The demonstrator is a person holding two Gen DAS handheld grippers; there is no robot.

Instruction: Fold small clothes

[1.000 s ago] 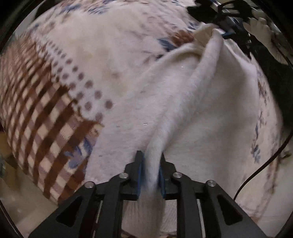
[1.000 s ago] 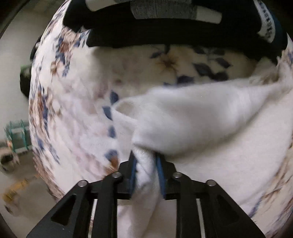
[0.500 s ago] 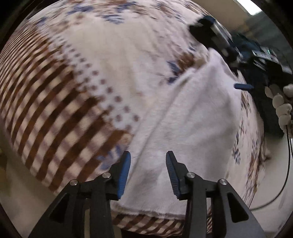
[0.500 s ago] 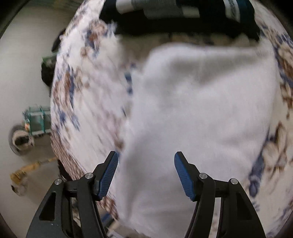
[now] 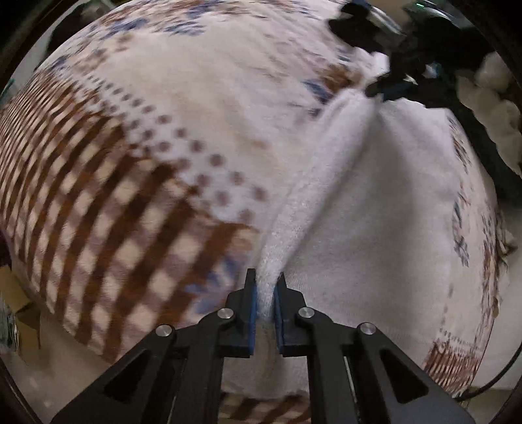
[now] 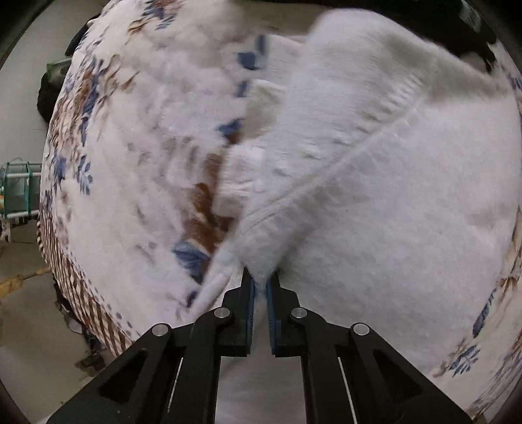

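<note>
A fluffy white garment (image 5: 385, 208) lies on a patterned blanket (image 5: 182, 107) with brown checks and blue flowers. My left gripper (image 5: 265, 295) is shut on a raised ridge of the white cloth at its near edge. That ridge runs away to the far corner, where my right gripper (image 5: 388, 88) shows as a dark shape. In the right wrist view the white garment (image 6: 391, 182) fills the right half. There my right gripper (image 6: 259, 287) is shut on a pinched fold of it, beside the garment's left edge.
Dark clothes (image 5: 368, 29) lie at the far end of the blanket. A gloved hand (image 5: 489, 98) shows at the upper right of the left wrist view. A black cable (image 5: 502, 375) runs along the lower right. Bare floor (image 6: 23, 326) and a teal rack (image 6: 19, 192) lie left of the blanket.
A second ago both grippers held folds of the white cloth. Half a second ago both stood open over it lying flat. Now both have shut on new folds, the right after shifting sideways.
</note>
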